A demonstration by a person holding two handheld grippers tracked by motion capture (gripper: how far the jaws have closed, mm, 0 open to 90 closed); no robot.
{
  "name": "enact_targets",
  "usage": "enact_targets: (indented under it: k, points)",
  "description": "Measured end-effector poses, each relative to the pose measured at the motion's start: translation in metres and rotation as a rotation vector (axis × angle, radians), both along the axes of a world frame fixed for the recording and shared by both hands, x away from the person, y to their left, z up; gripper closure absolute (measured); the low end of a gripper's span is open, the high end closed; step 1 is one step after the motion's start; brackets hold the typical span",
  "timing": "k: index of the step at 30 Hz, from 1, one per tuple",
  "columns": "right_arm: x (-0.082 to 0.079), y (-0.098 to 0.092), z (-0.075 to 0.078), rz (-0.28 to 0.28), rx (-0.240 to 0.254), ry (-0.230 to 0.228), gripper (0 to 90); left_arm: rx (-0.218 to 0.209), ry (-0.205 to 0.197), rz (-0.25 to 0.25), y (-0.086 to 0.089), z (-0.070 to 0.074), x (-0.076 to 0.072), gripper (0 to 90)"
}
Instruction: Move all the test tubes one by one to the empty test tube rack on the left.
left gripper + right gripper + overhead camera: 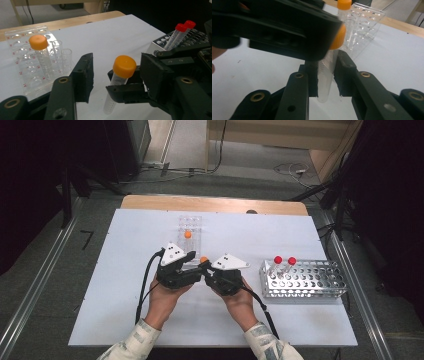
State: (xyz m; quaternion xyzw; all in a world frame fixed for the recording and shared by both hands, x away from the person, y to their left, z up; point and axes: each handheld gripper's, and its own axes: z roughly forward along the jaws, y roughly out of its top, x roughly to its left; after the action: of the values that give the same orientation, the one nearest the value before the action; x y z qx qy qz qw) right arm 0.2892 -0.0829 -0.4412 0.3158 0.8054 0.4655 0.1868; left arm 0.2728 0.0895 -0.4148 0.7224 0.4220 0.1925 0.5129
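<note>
Orange caps the clear tube [117, 82] that your right gripper [328, 75] holds: in the right gripper view its jaws press on the tube's body from both sides, just below the cap, at the centre of the frame. In the left gripper view that tube stands tilted at the centre of the frame, between the jaws of your left gripper [116, 75]; those jaws are narrowed around the cap but one still stands apart from it, so they grip nothing. In the high view both grippers meet at the middle of the white tabletop [125, 285]. A clear rack [190, 232] with another orange-capped tube sits just above them; a metal rack [305, 280] with two red-capped tubes lies at right.
</note>
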Motion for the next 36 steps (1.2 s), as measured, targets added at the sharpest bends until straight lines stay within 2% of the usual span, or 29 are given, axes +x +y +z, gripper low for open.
enact_targets:
  k: [4,10,16,18,22,26,30,36]
  points:
    - [-0.002,0.002,0.000,0.010,0.001,0.001,71.1,-0.006,0.006,-0.015,0.000,-0.001,0.001,60.5]
    - [-0.003,0.003,0.001,0.010,-0.002,0.003,71.1,-0.010,0.008,-0.022,0.000,-0.002,0.001,69.2]
    - [-0.003,0.001,0.001,0.019,0.008,0.008,70.2,-0.015,0.006,-0.020,0.000,-0.001,0.001,70.6]
    - [-0.003,0.001,0.002,0.020,0.016,0.008,63.9,-0.013,0.003,-0.017,0.001,0.000,0.001,70.7]
    - [-0.005,-0.001,0.003,0.062,0.019,0.027,47.2,-0.012,0.000,-0.010,0.003,0.001,0.001,70.8]
    - [-0.007,-0.008,0.003,0.055,0.017,0.039,34.0,-0.019,0.001,-0.004,0.006,0.002,0.002,70.8]
    - [-0.008,-0.020,0.005,0.048,0.029,0.054,28.4,-0.025,-0.003,0.001,0.008,0.004,0.003,70.8]
    - [-0.012,-0.043,0.004,0.027,0.025,0.057,26.1,-0.041,-0.002,0.020,0.014,0.009,0.005,70.8]
